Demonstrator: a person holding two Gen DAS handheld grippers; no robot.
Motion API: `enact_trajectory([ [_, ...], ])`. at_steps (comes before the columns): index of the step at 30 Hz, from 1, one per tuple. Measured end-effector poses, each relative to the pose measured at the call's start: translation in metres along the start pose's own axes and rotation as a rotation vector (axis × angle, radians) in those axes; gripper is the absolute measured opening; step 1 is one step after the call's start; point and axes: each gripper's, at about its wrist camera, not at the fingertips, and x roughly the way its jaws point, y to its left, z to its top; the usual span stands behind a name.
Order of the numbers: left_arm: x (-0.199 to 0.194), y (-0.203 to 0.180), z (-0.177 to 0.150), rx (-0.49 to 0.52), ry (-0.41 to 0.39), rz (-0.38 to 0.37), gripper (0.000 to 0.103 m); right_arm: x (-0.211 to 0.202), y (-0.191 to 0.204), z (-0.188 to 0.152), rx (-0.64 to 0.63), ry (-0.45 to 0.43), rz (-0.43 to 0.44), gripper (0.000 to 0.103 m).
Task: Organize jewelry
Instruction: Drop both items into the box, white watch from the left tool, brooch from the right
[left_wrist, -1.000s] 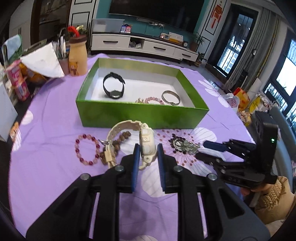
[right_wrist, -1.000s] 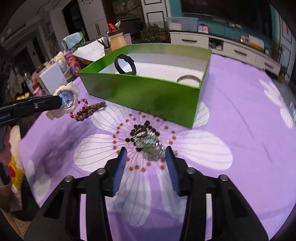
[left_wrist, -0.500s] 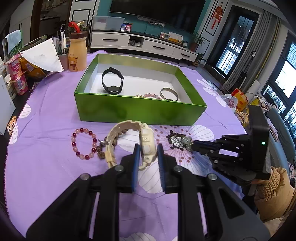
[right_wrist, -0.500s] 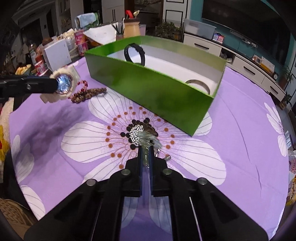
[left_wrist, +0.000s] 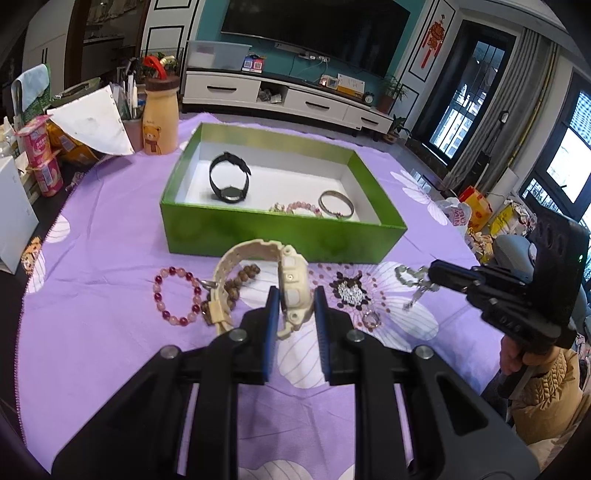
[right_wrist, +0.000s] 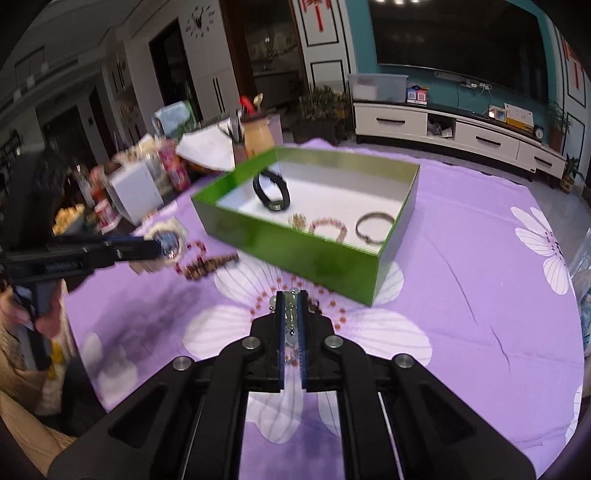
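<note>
Cream watch (left_wrist: 291, 284) clamped by case in left gripper (left_wrist: 294, 310), raised short of green box (left_wrist: 280, 240). Beaded chain (right_wrist: 291, 314) pinched in closed right gripper (right_wrist: 291, 321); dangling tail likely snagged on box wall, or slipped.

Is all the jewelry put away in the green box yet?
Not yet. The green box already holds a black watch, pink bracelet and silver bangle. The left gripper holds a cream watch; the right gripper pinches a silvery necklace. Two bead bracelets wait outside.
</note>
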Motion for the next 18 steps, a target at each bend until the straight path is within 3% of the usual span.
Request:
enact_trajectory([
  [18, -0.019, 0.007, 0.061, -0.006, -0.084, 0.022, 0.018, -0.025, -0.008, 0.044, 0.007, -0.147, 0.007, 0.005],
])
